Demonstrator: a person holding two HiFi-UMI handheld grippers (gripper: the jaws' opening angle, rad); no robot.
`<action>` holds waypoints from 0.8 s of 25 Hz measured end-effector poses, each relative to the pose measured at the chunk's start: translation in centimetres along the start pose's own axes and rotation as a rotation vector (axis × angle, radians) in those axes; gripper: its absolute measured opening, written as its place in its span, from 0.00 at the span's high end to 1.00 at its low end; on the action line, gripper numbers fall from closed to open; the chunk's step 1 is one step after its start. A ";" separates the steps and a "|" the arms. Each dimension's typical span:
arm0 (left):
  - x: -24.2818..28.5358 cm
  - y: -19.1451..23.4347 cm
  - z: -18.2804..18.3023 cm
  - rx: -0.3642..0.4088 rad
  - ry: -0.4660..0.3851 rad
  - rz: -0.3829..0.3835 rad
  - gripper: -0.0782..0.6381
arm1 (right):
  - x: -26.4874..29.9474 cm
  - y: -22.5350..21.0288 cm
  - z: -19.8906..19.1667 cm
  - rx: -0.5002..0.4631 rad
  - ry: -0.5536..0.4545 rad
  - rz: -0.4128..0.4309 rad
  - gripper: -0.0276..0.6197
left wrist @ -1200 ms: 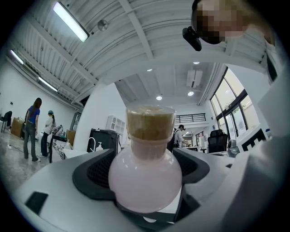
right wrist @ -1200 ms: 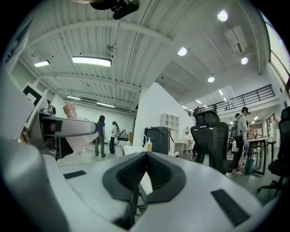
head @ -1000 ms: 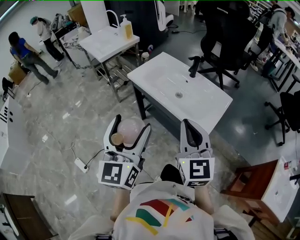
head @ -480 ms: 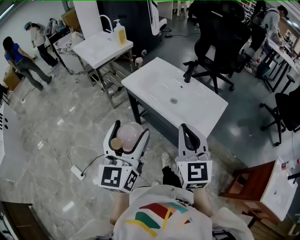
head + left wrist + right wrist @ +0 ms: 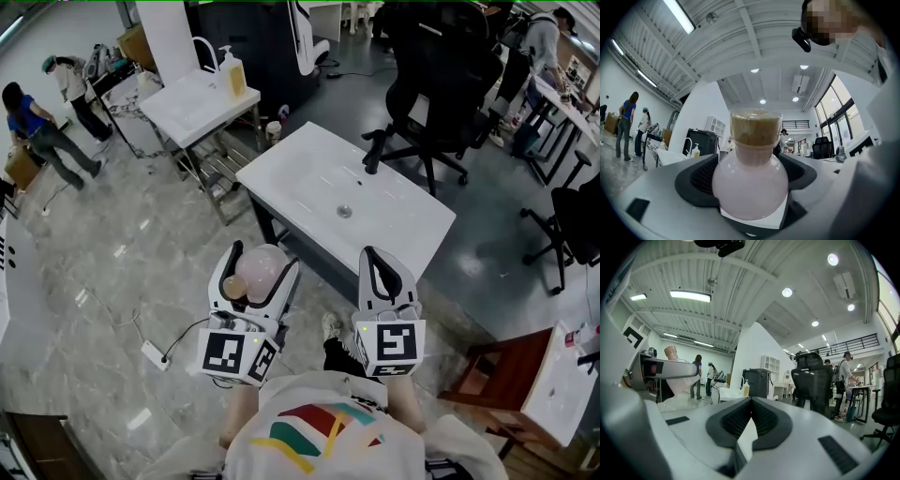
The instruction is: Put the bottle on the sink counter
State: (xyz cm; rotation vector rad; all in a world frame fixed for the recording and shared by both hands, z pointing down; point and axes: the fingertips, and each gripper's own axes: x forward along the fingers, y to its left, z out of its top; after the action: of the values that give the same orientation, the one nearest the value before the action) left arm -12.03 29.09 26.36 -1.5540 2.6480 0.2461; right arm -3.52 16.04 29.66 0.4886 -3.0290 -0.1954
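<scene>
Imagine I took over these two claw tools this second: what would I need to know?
Left gripper: shut on the pink bottle.
Right gripper: jaws together, holding nothing.
Sink counter: just ahead, its white top bare apart from the black faucet.
Done: bottle is in the grip.
Left: bring it over the counter, set it down, open the jaws.

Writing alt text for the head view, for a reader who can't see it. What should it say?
The left claw holds a round pink bottle with a tan stopper, beside the shut, empty right claw. Ahead stands a white sink counter with a black faucet.
</scene>
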 end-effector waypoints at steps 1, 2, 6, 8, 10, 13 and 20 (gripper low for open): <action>0.7 0.1 0.0 0.003 -0.002 0.002 0.35 | 0.6 -0.3 0.0 -0.001 -0.001 0.001 0.94; 1.4 0.3 0.0 0.007 -0.003 0.004 0.35 | 1.2 -0.7 0.1 0.000 -0.005 0.001 0.94; 5.1 1.5 0.4 0.017 -0.014 0.011 0.35 | 4.0 -2.9 1.0 0.005 -0.031 -0.011 0.94; 6.9 2.3 0.6 0.022 -0.013 0.016 0.35 | 5.6 -4.1 1.1 0.011 -0.033 -0.020 0.94; 8.8 3.0 0.8 0.028 -0.008 0.021 0.35 | 7.3 -5.2 1.1 0.020 -0.029 -0.028 0.94; 11.6 3.8 0.9 0.039 -0.011 0.029 0.35 | 9.9 -7.0 1.1 0.022 -0.025 -0.034 0.94; 18.9 5.6 0.0 0.029 0.004 0.040 0.35 | 16.4 -10.8 1.2 0.024 -0.013 -0.021 0.94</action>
State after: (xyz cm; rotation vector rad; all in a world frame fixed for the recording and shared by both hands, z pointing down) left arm -26.17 15.52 24.45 -1.4954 2.6758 0.2066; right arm -15.85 0.79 27.76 0.5234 -3.0439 -0.1640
